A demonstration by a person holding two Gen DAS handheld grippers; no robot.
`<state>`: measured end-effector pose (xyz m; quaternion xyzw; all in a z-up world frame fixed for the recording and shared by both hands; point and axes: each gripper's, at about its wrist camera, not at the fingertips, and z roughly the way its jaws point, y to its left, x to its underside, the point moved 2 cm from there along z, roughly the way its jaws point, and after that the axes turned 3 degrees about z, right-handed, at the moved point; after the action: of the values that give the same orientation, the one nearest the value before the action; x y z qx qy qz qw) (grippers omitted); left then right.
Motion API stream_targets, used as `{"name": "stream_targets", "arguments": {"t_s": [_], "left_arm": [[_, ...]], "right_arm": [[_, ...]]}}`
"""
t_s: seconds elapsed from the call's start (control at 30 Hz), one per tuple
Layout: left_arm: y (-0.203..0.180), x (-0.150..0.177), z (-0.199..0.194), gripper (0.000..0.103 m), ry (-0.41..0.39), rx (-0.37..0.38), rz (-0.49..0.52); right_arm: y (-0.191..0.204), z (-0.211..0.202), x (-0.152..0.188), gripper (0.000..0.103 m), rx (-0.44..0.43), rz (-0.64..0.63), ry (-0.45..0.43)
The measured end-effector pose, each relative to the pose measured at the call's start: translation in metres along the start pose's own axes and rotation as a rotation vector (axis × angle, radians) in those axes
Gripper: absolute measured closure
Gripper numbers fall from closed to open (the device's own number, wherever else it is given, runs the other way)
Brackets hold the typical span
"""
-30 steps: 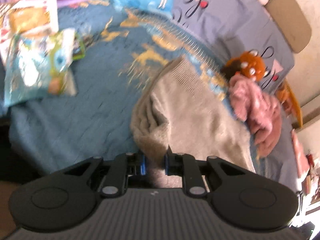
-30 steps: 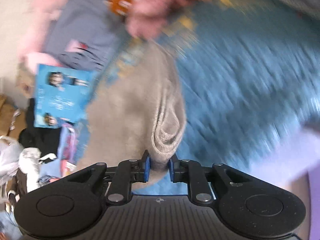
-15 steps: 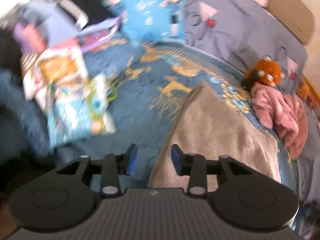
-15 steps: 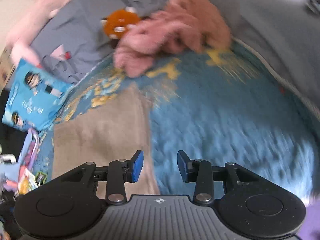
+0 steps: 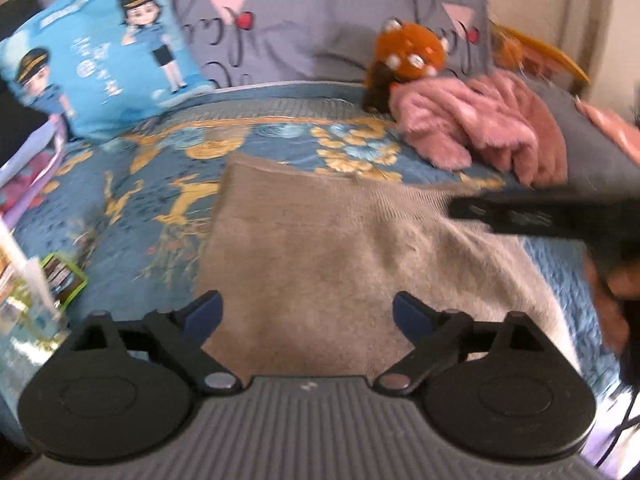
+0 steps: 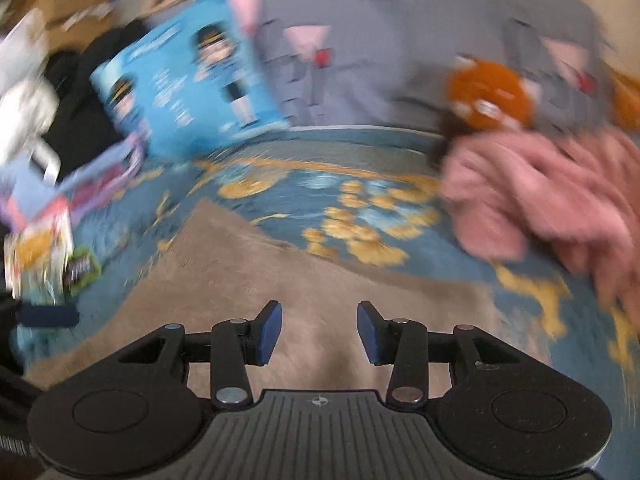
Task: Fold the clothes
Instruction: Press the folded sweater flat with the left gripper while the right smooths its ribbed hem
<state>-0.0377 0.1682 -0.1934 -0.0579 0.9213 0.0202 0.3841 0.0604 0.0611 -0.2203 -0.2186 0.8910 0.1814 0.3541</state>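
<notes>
In the left wrist view the left gripper hangs wide apart and empty above the beige sweater lying flat on the blue bedspread, while the blurred right wrist view shows the right gripper likewise spread, gripping nothing, over that sweater

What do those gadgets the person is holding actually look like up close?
Each hand-held gripper, left and right, is matte black plastic: a ribbed grey-black body, two round discs at the sides, silver rivets on jointed linkages, and two fingers tipped with blue pads. A small logo marks each ribbed body.
</notes>
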Motion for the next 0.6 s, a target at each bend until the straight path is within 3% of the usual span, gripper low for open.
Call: {"name": "stream_targets", "arguments": {"t_s": [0.17,0.3,0.37,0.47,0.6], "left_arm": [[-0.001,0.016,0.035,0.002,0.069,-0.022,0.048],[0.007,0.028,0.052,0.001,0.131,-0.021,0.010],[0.013,0.031,0.057,0.000,0.147,-0.011,-0.023],[0.013,0.034,0.058,0.000,0.147,-0.013,-0.027],[0.012,0.036,0.057,0.000,0.145,-0.019,-0.016]], "right_arm": [[0.019,0.047,-0.011,0.073,-0.045,-0.176,0.064],[0.033,0.082,-0.019,0.066,-0.082,-0.308,0.107],[0.035,0.086,-0.016,0.060,-0.104,-0.332,0.093],[0.042,0.085,-0.017,0.060,-0.104,-0.395,0.104],[0.042,0.076,-0.033,0.070,-0.090,-0.413,0.060]]}}
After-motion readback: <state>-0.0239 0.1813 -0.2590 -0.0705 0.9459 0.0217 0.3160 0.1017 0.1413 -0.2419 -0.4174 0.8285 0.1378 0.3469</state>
